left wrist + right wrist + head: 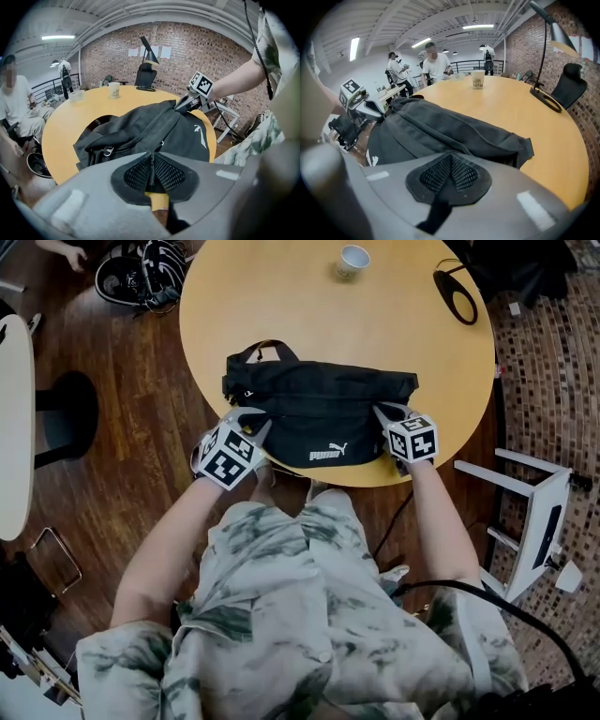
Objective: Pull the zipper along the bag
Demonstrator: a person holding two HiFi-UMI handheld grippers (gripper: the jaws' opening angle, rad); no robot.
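A black waist bag (319,409) with a white logo lies near the front edge of the round wooden table (281,296). My left gripper (255,424) is at the bag's left end. In the left gripper view its pads are shut on a thin black zipper pull cord (151,161) that runs up to the bag (154,126). My right gripper (382,413) pinches the bag's right end; the left gripper view shows it (185,102) lifting that corner a little. Black material of the bag (440,126) hangs out under the shut pads (464,176).
A paper cup (352,260) stands at the table's far side, beside a black lamp base (456,296). A white stool (530,512) is on the floor at right and shoes (141,273) at top left. People (433,58) sit beyond the table.
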